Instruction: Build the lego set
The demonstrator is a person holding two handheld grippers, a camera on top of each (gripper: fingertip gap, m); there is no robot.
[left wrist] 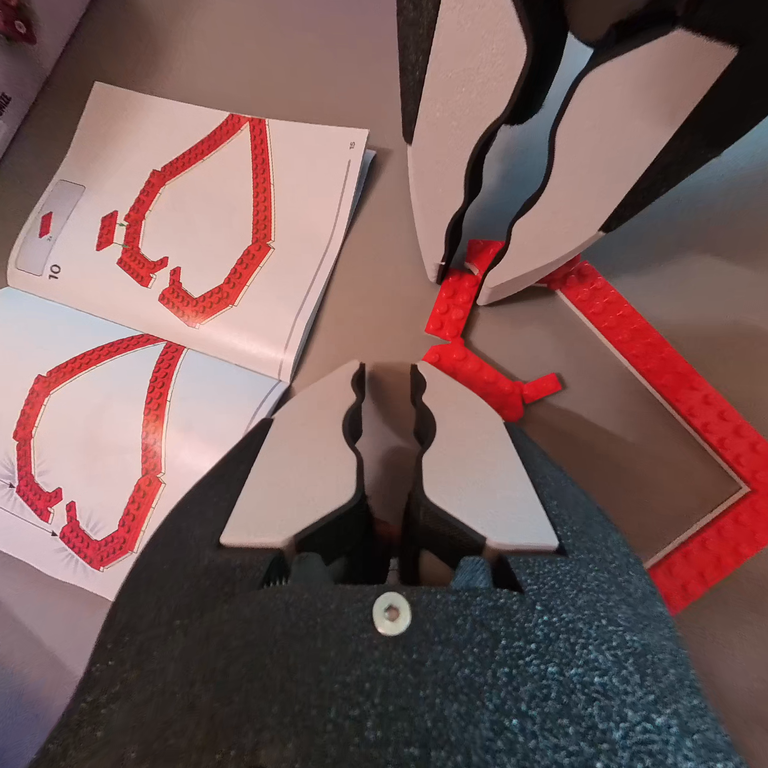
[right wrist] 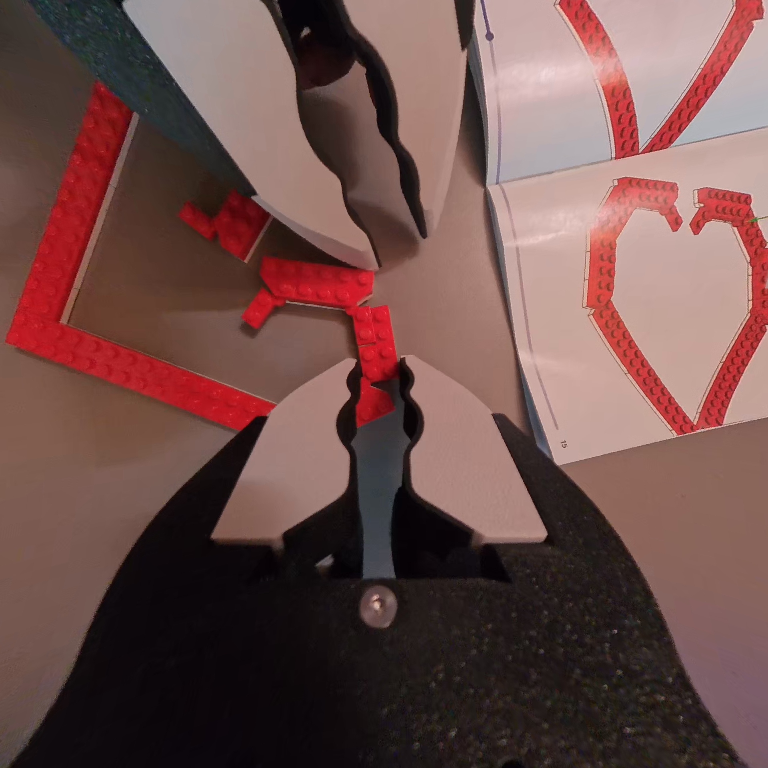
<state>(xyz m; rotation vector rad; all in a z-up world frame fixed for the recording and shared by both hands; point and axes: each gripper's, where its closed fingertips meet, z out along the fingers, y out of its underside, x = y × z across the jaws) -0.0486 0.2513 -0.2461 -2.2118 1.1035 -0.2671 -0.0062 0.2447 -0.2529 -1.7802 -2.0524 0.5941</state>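
Note:
A partly built red Lego heart frame lies on the brown table: long studded strips (left wrist: 648, 345) (right wrist: 62, 232) meet in a corner, and a curved section (left wrist: 478, 374) (right wrist: 316, 282) with a small plate jutting out (left wrist: 540, 386) lies apart from them. My right gripper (right wrist: 379, 363) (left wrist: 463, 286) is closed on a red plate (right wrist: 374, 405) (left wrist: 482, 251) at the end of a short section (left wrist: 455, 303) (right wrist: 372, 328), low at the table. My left gripper (left wrist: 387, 368) (right wrist: 399, 249) is open and empty, its tips just beside the curved section.
The open instruction booklet (left wrist: 208, 249) (right wrist: 623, 291) with red heart diagrams lies beside the build. A box (left wrist: 25, 83) stands at the far left edge. Another red section (right wrist: 237, 228) sits partly hidden by the left gripper. The two grippers face each other closely. The grippers' ends are close to 5 cm from one another.

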